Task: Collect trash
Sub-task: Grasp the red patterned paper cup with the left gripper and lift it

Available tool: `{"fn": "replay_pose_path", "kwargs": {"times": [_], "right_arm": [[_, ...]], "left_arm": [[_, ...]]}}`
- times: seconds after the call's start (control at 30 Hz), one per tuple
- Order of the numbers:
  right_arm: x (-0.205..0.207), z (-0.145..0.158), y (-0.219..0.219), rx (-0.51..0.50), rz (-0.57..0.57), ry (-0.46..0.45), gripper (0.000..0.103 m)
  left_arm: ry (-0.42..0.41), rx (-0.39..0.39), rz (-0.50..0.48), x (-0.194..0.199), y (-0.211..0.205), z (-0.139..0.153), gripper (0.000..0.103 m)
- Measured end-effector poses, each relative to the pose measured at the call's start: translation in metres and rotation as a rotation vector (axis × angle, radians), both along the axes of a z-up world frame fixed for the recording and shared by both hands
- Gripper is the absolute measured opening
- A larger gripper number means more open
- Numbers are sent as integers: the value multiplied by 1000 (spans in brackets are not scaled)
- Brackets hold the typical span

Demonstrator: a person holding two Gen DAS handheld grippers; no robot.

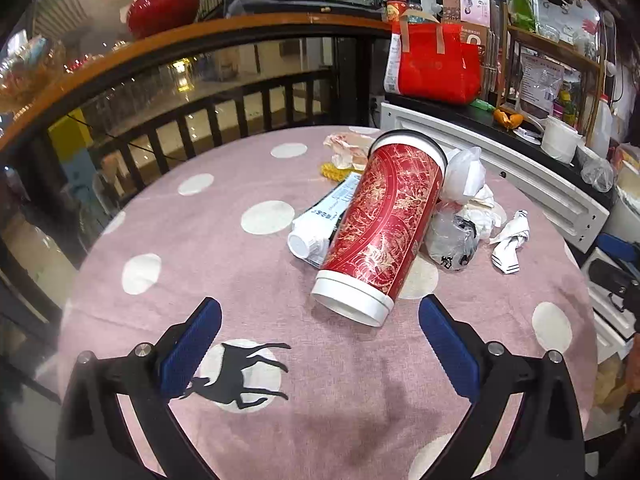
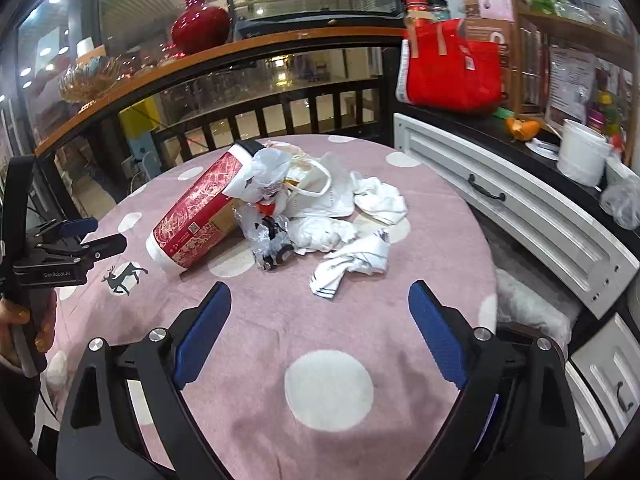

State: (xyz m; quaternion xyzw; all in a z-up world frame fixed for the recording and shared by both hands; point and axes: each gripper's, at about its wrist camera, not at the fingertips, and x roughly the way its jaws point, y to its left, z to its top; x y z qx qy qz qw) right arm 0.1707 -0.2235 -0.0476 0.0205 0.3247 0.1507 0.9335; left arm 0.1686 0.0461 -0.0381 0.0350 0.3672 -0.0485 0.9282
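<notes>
Left wrist view: the left gripper (image 1: 320,320) hangs spread and empty before a red canister (image 1: 384,224) lying on the pink dotted tablecloth (image 1: 200,240), crumpled tissues (image 2: 376,200) heaped beside it (right gripper (image 2: 320,308) likewise spread); a white cabinet (image 2: 520,208) flanks the table.

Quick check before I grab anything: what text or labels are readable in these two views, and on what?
"GenRobot.AI": on the left gripper body, right wrist view; small, so my best reading.
Red cup: a QR code in the right wrist view, no readable words.
White tube: print too blurred.
Crumpled plastic wrapper: dark characters, unreadable.
Shelf posters: too small.
</notes>
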Motion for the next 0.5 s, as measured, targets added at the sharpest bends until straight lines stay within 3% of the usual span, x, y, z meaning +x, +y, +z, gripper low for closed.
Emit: {"fn": "replay_pose_path", "kwargs": {"times": [0.1, 0.27, 0.37, 0.5], "right_arm": [[11, 1, 5, 6, 6, 8, 89], [18, -2, 4, 11, 0, 23, 89], [17, -9, 1, 11, -4, 48, 89], [14, -15, -3, -2, -7, 63, 89]], "left_arm": [[36, -11, -64, 13, -3, -3, 97], [98, 98, -175, 50, -33, -4, 97], [115, 164, -192, 74, -46, -6, 97], [168, 196, -208, 101, -54, -13, 97]]}}
